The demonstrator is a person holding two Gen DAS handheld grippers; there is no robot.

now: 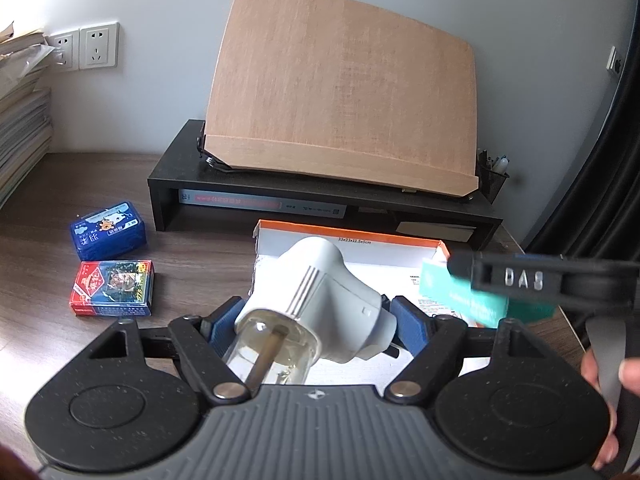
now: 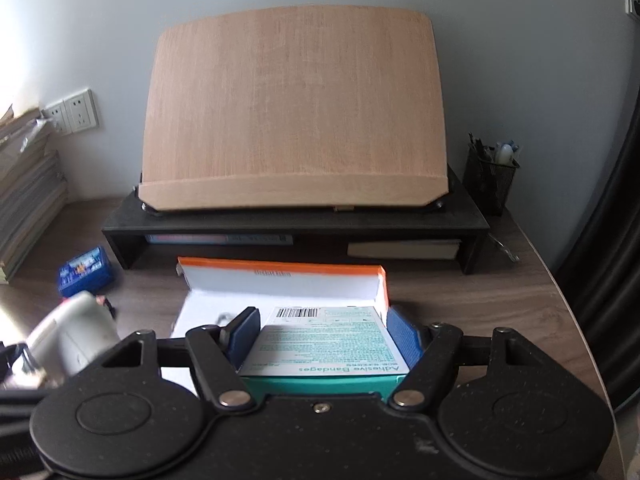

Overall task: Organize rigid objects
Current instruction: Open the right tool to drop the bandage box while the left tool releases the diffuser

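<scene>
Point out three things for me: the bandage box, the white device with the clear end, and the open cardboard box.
bandage box (image 2: 324, 348): right wrist view, on its printed top face.
white device (image 1: 324, 292): left wrist view, on its white body.
open cardboard box (image 2: 280, 280): right wrist view, on the inside of its raised flap.

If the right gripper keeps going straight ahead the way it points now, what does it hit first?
Probably the white back wall of the open orange-edged cardboard box, just beyond the teal bandage box held by the right gripper; depth is uncertain.
</scene>
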